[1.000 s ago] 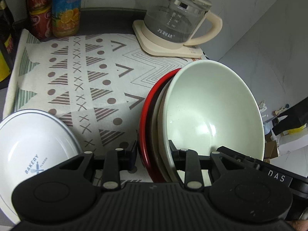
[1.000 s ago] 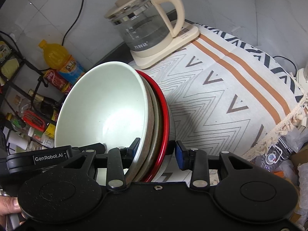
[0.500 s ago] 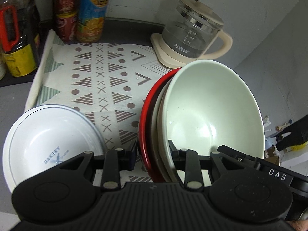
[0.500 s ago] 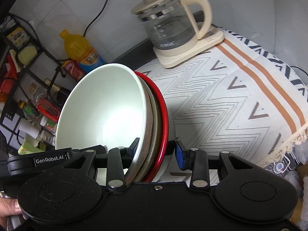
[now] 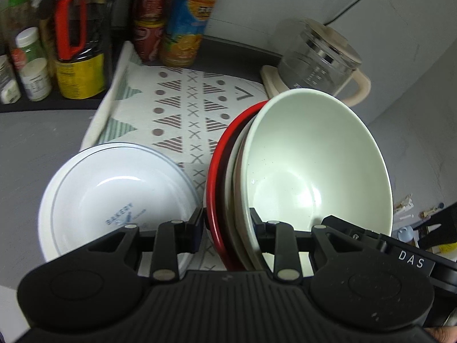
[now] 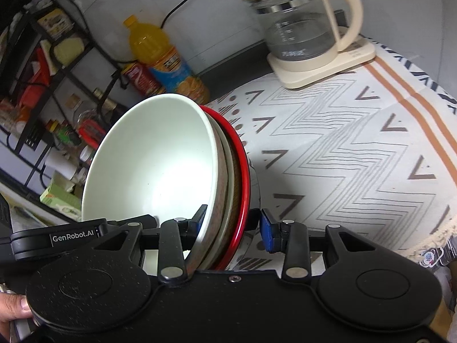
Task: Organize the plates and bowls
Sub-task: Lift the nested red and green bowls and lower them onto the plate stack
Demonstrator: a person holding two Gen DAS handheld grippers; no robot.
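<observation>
A stack of dishes, with a pale green bowl (image 5: pixel 314 171) nested in beige dishes and a red-rimmed plate (image 5: pixel 220 154), is held tilted on edge between both grippers. My left gripper (image 5: pixel 225 225) is shut on one side of the stack's rim. My right gripper (image 6: pixel 231 223) is shut on the opposite side, where the green bowl (image 6: pixel 154 165) and the red rim (image 6: pixel 242 171) show. A white bowl marked BAKERY (image 5: pixel 114 197) lies on the patterned cloth (image 5: pixel 185 114), just left of the left gripper.
A glass kettle (image 5: pixel 317 60) on a cream base stands at the back of the cloth; it also shows in the right wrist view (image 6: pixel 302 25). An orange juice bottle (image 5: pixel 185 25), cans (image 5: pixel 148 28) and a shelf of jars (image 5: pixel 31 65) stand at the back left.
Both grippers, with the stack held between them, have pulled back and up from the cloth. The white bowl and the back-left shelf have come further into the left wrist view.
</observation>
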